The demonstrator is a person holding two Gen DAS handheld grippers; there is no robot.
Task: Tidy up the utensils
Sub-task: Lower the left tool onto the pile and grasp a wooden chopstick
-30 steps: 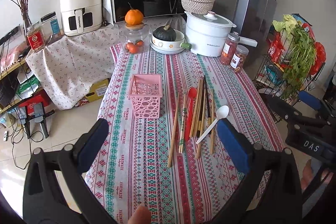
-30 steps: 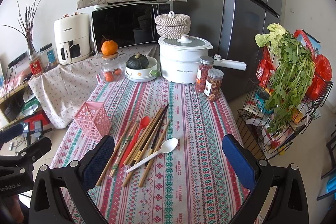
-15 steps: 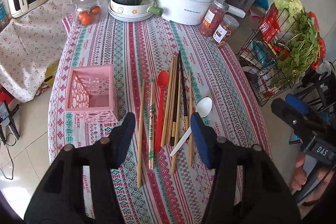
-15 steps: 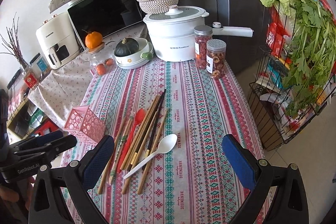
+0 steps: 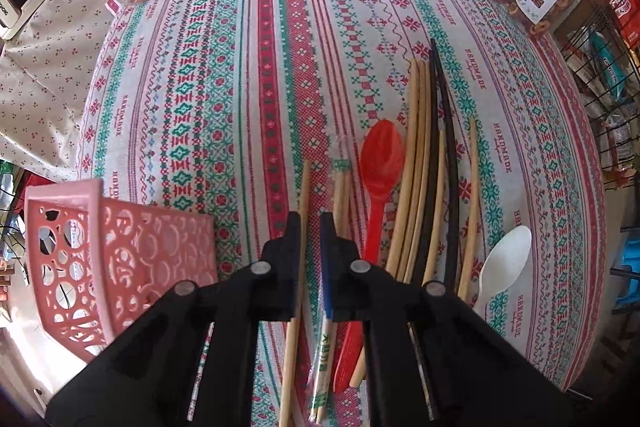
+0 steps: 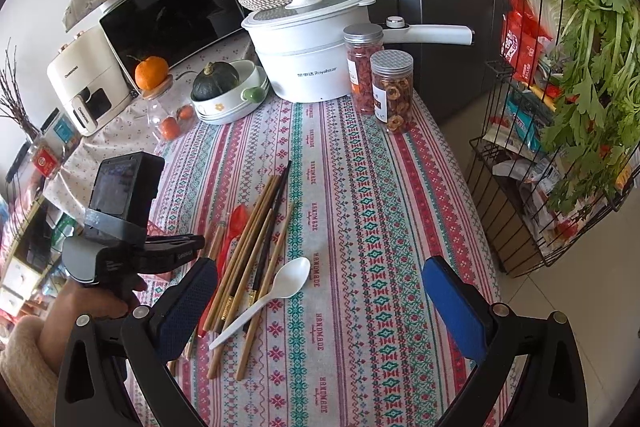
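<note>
Chopsticks [image 5: 416,163] lie mid-frame on the tablecloth [image 5: 224,75]; my left gripper [image 5: 310,227] is nearly closed over one chopstick [image 5: 303,195], my right gripper [image 6: 320,291] gapes wide, empty.

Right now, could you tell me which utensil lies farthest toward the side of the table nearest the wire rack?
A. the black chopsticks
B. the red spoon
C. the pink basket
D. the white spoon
D: in the right wrist view the white spoon lies at the outer edge of the utensil row, on the side of the wire rack, beyond the black chopsticks and the red spoon.
</note>
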